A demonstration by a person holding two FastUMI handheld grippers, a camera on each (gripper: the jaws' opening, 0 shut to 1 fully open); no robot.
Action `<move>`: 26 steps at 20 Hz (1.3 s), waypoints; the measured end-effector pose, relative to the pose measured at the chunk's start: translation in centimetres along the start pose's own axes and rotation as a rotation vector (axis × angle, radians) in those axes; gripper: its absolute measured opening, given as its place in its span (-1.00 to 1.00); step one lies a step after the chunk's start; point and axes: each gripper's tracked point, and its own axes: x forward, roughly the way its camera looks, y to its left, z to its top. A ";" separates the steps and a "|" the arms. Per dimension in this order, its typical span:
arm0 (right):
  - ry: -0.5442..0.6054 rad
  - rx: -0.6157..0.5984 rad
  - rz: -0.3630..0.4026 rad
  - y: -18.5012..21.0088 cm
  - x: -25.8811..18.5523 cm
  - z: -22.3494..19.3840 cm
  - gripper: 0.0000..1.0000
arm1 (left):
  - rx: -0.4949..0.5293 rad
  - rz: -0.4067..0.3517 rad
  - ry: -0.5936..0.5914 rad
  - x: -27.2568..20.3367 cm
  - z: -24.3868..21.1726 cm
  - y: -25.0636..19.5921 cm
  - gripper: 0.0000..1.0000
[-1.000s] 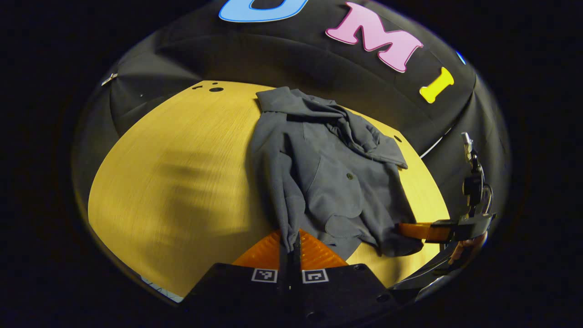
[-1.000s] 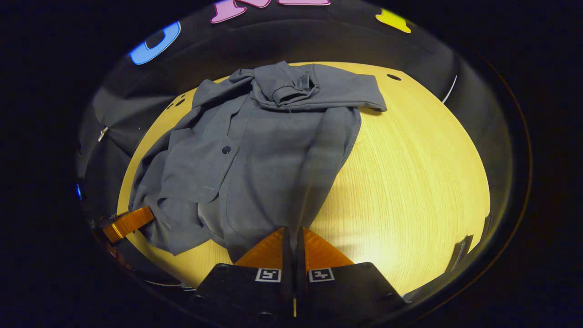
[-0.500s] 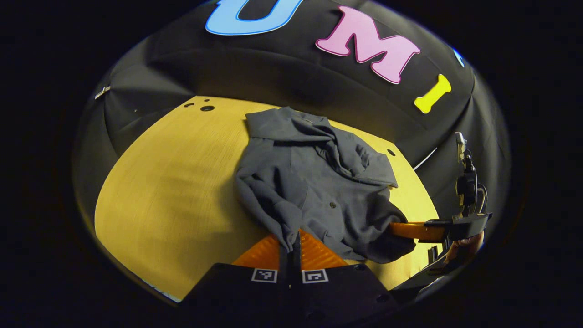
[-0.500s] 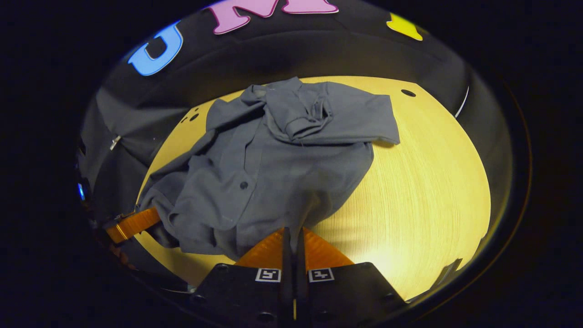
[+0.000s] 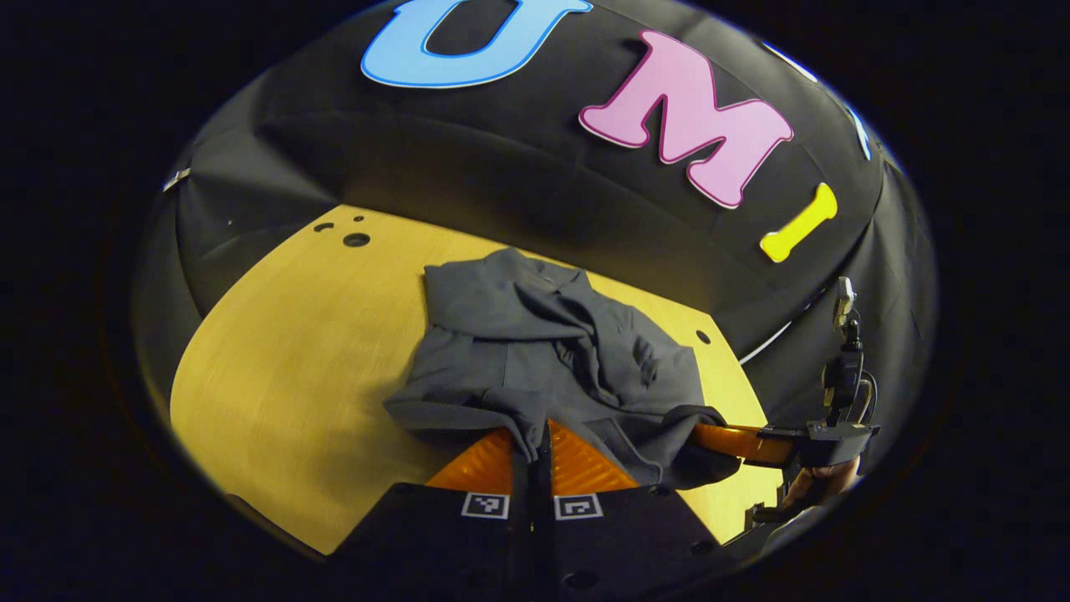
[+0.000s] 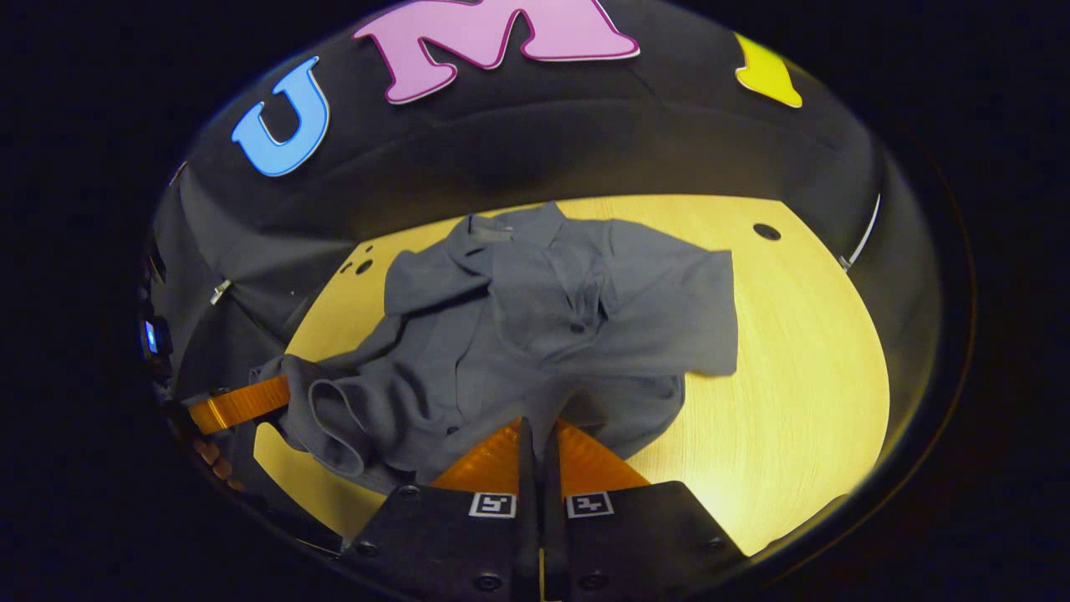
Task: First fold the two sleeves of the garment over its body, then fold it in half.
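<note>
Between the fingers of the left tool (image 5: 535,443), seen in the left gripper view, a pinch of the grey garment's (image 5: 543,368) hem is clamped, the jaws pressed together on the cloth; the rest of the garment lies ahead of that tool on the yellow bench (image 5: 284,368), its collar end farthest away toward the booth wall. To the right of it, the right tool (image 5: 710,435) grips the other corner of the hem, with a hand (image 5: 815,485) behind it. In the right gripper view the right tool (image 6: 535,439) is likewise closed on cloth, the garment (image 6: 535,326) spread ahead of it and the left tool (image 6: 276,393) off to its left at a rolled, sagging edge. Judging from this, the half fold is under way, and the risks are these: the lifted hem sags between the two tools, so it may land creased or skewed if one tool leads; the bunched sleeves near the collar may slide out from the body as the cloth drags; a thin pinch could slip free. No brand or label on the garment can be read; each tool carries small square coded markers, not text.
</note>
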 end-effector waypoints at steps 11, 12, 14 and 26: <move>-0.151 0.016 -0.009 -1.4 4.7 11.7 -0.86 | 0.015 -0.014 -0.173 6.4 11.9 -0.7 -0.89; -0.167 0.012 -0.011 -1.5 5.2 12.8 -0.86 | 0.016 -0.021 -0.195 7.3 13.2 -1.0 -0.89; -0.205 0.018 -0.015 -1.9 6.2 15.3 -0.86 | 0.030 -0.028 -0.234 8.8 15.6 -1.3 -0.90; -0.305 0.133 -0.075 -6.2 16.2 21.9 -0.87 | 0.014 0.035 -0.318 21.1 21.7 3.7 -0.89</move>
